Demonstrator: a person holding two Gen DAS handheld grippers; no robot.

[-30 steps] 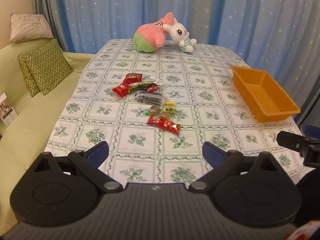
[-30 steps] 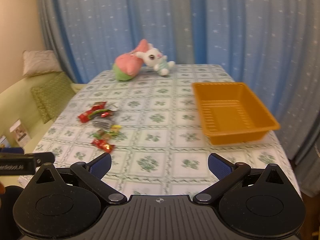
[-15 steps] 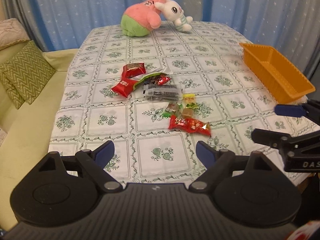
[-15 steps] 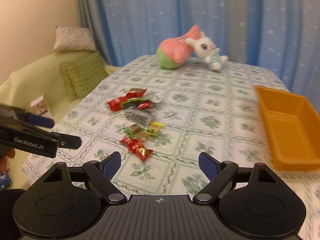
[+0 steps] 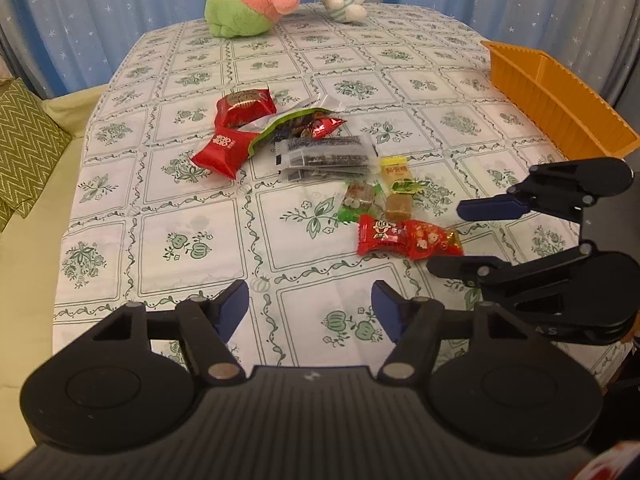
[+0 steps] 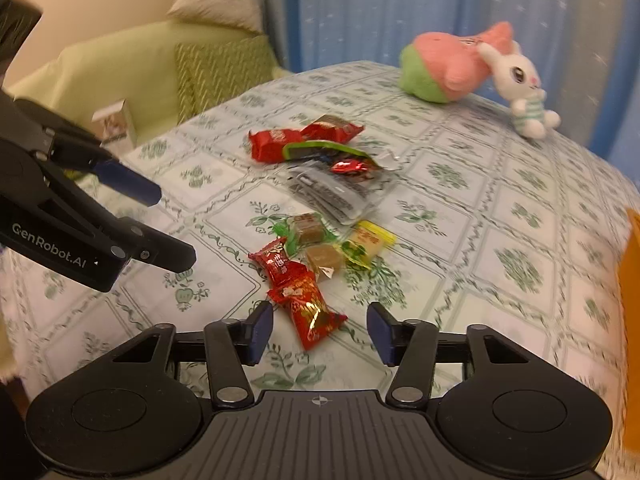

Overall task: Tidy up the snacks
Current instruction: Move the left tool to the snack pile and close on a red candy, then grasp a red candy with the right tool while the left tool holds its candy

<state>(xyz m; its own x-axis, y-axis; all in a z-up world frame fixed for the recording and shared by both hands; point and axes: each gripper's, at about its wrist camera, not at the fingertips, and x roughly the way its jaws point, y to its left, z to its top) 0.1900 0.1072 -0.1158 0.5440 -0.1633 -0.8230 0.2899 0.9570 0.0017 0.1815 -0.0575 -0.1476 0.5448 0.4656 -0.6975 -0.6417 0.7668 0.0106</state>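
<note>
Snack packets [image 5: 320,168] lie heaped mid-table on the patterned cloth [image 5: 180,240]; the orange tray [image 5: 560,100] stands well apart at the table's edge. Right gripper [image 6: 318,328]: jaws closing, a red-and-gold candy [image 6: 312,312] between them, apparently not yet pinched. Left gripper [image 5: 310,308]: jaws closing over bare cloth, holding nothing.

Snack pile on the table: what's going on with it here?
A person holds two grippers over the loose snacks on the tablecloth. The right gripper is nearest a red candy wrapper, jaws closing, not gripping yet. The left gripper is closing over bare cloth. The orange tray looks empty where visible.
</note>
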